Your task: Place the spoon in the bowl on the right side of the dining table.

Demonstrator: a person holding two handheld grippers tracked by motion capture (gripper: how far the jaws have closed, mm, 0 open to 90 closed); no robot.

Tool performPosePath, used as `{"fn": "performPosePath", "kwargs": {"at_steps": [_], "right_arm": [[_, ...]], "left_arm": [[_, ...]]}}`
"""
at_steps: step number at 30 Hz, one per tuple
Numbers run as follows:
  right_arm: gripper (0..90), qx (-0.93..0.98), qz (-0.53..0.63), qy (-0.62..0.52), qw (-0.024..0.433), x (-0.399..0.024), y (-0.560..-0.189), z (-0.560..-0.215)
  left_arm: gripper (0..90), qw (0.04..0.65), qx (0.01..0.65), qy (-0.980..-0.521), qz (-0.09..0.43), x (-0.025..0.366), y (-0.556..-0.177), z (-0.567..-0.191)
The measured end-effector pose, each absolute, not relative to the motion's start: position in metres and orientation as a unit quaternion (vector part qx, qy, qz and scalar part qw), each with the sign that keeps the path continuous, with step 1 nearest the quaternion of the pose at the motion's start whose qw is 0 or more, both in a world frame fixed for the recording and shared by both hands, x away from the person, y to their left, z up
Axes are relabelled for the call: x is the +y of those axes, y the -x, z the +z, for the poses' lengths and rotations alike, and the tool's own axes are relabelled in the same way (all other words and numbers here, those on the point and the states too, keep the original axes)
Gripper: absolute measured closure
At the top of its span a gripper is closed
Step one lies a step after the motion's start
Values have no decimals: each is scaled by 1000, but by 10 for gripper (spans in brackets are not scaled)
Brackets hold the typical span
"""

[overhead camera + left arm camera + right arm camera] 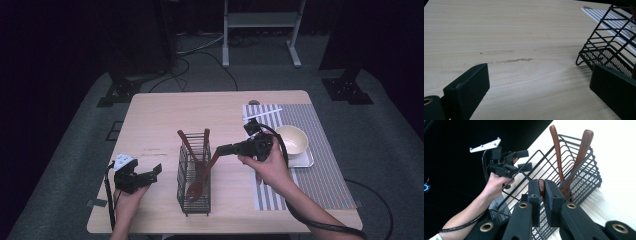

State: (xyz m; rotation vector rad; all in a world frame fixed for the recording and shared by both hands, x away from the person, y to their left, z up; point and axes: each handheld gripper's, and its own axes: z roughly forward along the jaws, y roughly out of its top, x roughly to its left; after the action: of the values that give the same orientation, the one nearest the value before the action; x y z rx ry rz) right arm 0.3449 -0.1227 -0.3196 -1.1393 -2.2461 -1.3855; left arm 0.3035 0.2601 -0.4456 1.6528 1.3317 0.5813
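A black wire basket (194,176) stands mid-table with two wooden utensils (187,143) leaning upright in it. My right gripper (220,149) is shut on the handle of a wooden spoon (207,170), which slants down with its bowl inside the basket. In the right gripper view the jaws pinch the brown handle (540,184) over the basket's rim (564,138). My left gripper (156,171) hovers open just left of the basket with nothing in it. In its own view the wide-apart jaws frame bare table, and the basket's corner (607,47) is at right.
A cream bowl (293,138) sits on a small tray (304,160) on a striped placemat (320,180) at the right. A white strip (263,114) lies at the mat's far end. Bare wooden table (160,120) lies behind and left of the basket.
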Motion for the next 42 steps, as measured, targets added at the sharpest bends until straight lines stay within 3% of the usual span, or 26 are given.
{"fn": "performPosePath", "kwargs": {"at_steps": [42], "right_arm": [[834, -730, -517, 422, 145, -177, -350, -288]], "left_arm": [[17, 449, 539, -672, 235, 261, -304, -446]]}}
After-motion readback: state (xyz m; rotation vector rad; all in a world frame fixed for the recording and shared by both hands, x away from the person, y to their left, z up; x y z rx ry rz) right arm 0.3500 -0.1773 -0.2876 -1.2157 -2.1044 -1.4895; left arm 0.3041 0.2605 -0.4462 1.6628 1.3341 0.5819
